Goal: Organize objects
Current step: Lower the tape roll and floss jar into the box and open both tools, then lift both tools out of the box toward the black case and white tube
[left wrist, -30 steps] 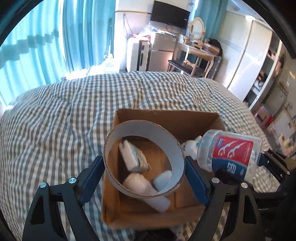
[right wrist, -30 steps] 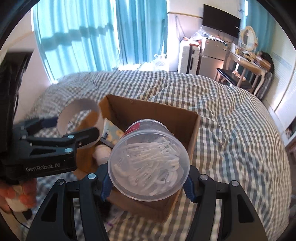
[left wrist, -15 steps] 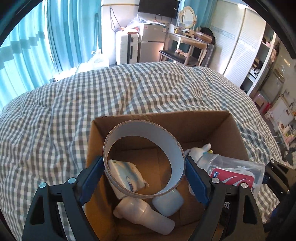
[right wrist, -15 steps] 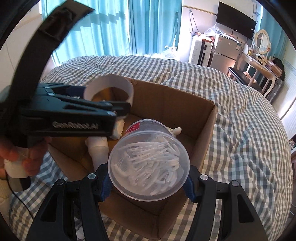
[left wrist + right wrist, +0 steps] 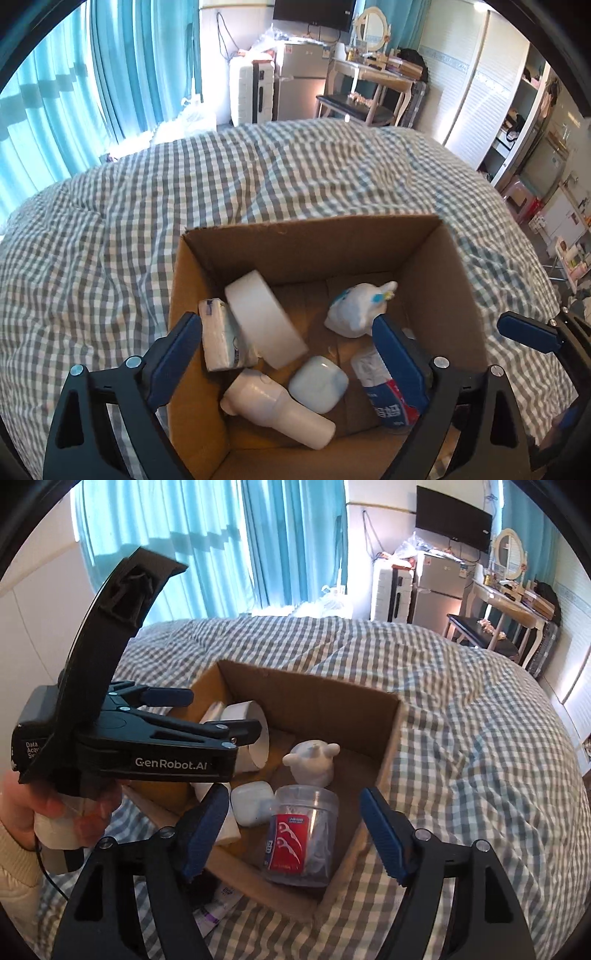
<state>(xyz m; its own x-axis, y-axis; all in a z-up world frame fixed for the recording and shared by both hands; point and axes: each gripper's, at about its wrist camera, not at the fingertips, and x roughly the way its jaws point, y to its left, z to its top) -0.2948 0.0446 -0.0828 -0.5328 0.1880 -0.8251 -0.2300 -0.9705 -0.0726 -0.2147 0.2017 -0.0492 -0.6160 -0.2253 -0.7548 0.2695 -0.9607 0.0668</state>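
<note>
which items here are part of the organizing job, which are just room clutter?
Job:
- cardboard box
- tape roll
- floss pick jar
- white case
- white bottle
- tissue pack
- white figurine

Both grippers' jaws have just been opening, nothing between them.

Lying about:
- suitcase
- small fridge
- TV
- curtains

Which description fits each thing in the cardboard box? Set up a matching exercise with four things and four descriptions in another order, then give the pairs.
Things
1. white tape roll
2. clear plastic floss-pick jar with red label
3. white rounded earbud case
4. white plastic bottle

Descriptions
A. lying on its side at the near wall
B. flat on the floor, mid-box
C. leaning on a tissue pack
D. below the open right gripper

Pairs: 1-C, 2-D, 3-B, 4-A
</note>
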